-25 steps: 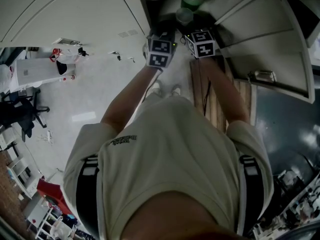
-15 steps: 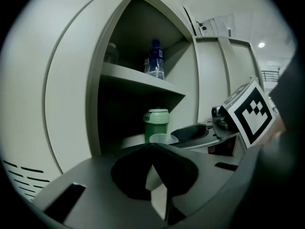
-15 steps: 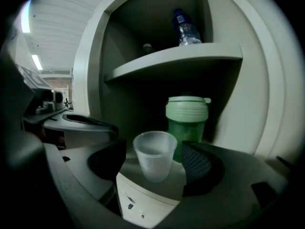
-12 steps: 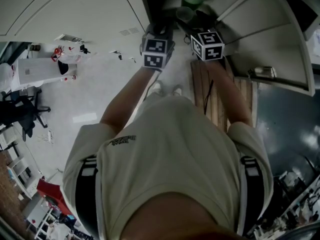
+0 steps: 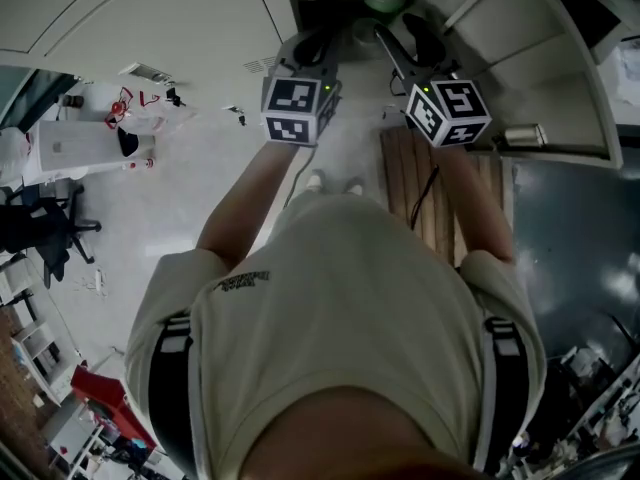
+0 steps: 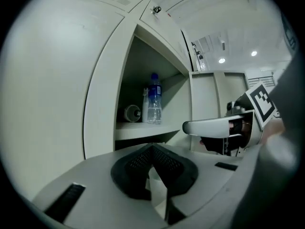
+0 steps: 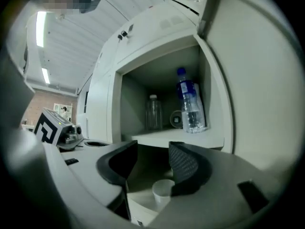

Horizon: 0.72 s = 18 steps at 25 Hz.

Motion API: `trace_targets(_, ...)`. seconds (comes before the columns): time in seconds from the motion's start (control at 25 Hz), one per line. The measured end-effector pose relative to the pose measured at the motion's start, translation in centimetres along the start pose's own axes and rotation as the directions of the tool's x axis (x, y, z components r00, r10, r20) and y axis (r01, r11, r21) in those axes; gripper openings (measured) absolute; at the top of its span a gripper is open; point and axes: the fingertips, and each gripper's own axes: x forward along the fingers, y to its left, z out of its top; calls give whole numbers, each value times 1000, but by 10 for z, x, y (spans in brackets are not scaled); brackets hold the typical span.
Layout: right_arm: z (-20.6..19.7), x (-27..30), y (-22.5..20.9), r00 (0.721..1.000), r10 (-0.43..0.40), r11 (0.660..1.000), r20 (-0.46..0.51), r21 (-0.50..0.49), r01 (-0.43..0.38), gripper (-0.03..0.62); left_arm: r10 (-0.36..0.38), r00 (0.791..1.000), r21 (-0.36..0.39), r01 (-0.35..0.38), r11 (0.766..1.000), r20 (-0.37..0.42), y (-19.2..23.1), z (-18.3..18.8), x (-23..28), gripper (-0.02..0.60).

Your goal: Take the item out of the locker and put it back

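Note:
The locker's (image 7: 162,56) upper compartment stands with its door open. On its shelf a water bottle with a blue cap (image 7: 190,101) (image 6: 153,99) stands upright. Beside it are a clear bottle (image 7: 153,111) and a round container lying on its side (image 7: 177,119) (image 6: 132,112). A white cup (image 7: 163,191) sits in the compartment below, under my right gripper (image 7: 155,159) (image 5: 400,36). That gripper's jaws are closing with nothing between them. My left gripper (image 6: 152,149) (image 5: 325,38) is shut and empty, short of the shelf.
The locker door (image 5: 540,68) swings out to the right of my right gripper. A closed locker front (image 6: 57,80) fills the left side. A wooden slatted board (image 5: 430,198) lies on the floor below my right arm. Chairs and shelving (image 5: 40,228) stand far left.
Both grippers have drawn back from the locker and moved apart, the right one going right. The cup seen between them earlier no longer shows in the head view.

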Motion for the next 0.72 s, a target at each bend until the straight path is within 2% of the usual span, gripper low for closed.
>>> trace_targets(0.24, 44, -27, 16, 995, 27, 999, 93, -29, -25, 110, -18, 994, 49, 13, 999, 110, -3, 51, -27, 14)
trace_targets(0.4, 68, -46, 30, 990, 57, 998, 132, -45, -52, 106, -29, 981, 85, 12, 996, 191, -8, 85, -49, 14)
trace_targets(0.44, 71, -51, 34, 989, 63, 997, 135, -60, -55, 83, -28, 977, 95, 8, 995, 210, -10, 91, -55, 14)
trace_targets(0.48, 74, -55, 38, 988, 67, 995, 136, -82, -56, 61, -27, 974, 105, 4, 994, 224, -12, 95, -61, 14)
trace_targets(0.64, 83, -71, 54, 984, 77, 990, 162, -133, -55, 57, -37, 969, 129, 5, 992, 246, -22, 104, -77, 14)
trace_targets(0.72, 88, -80, 57, 979, 70, 992, 189, -118, -48, 3, -46, 968, 132, 13, 991, 248, -26, 103, -83, 14)
